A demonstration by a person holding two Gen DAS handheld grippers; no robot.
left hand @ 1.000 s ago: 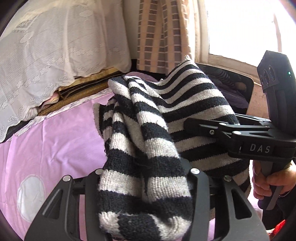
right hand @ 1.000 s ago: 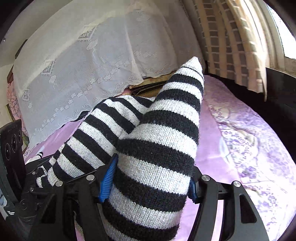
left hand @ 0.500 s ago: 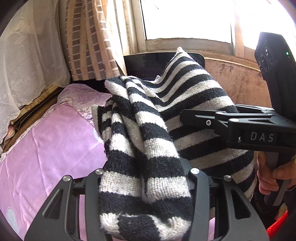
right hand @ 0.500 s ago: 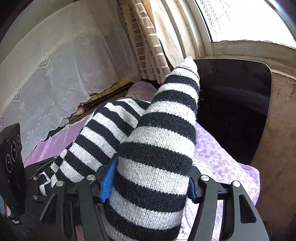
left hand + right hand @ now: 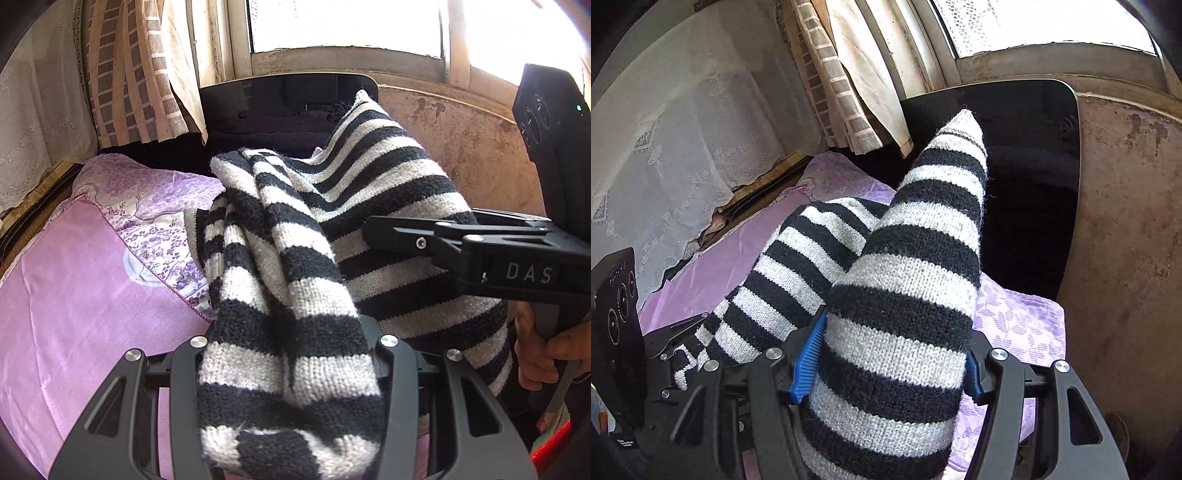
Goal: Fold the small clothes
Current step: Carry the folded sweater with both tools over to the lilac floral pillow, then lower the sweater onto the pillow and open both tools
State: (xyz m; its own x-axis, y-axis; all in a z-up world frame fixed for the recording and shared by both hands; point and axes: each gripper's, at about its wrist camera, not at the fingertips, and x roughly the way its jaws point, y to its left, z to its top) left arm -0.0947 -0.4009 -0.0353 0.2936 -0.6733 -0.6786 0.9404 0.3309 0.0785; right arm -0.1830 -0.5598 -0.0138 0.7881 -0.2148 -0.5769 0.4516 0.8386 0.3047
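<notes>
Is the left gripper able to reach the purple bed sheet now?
Probably not directly: the left gripper has its jaws full of the black-and-white striped knit garment, which hangs between it and the purple bed sheet.

A bedroom in a home — the bed (image 5: 85,295) carries a pink-purple sheet with a floral-printed border, and a dark glossy headboard (image 5: 1034,166) stands at its end against a stained, worn plaster wall (image 5: 480,147). Above that wall a window (image 5: 332,22) lets in bright daylight, with a beige checked curtain (image 5: 125,81) hanging beside it. White lace cloth (image 5: 683,129) (embroidered with small flowers) drapes over something along the bed's far side.
</notes>
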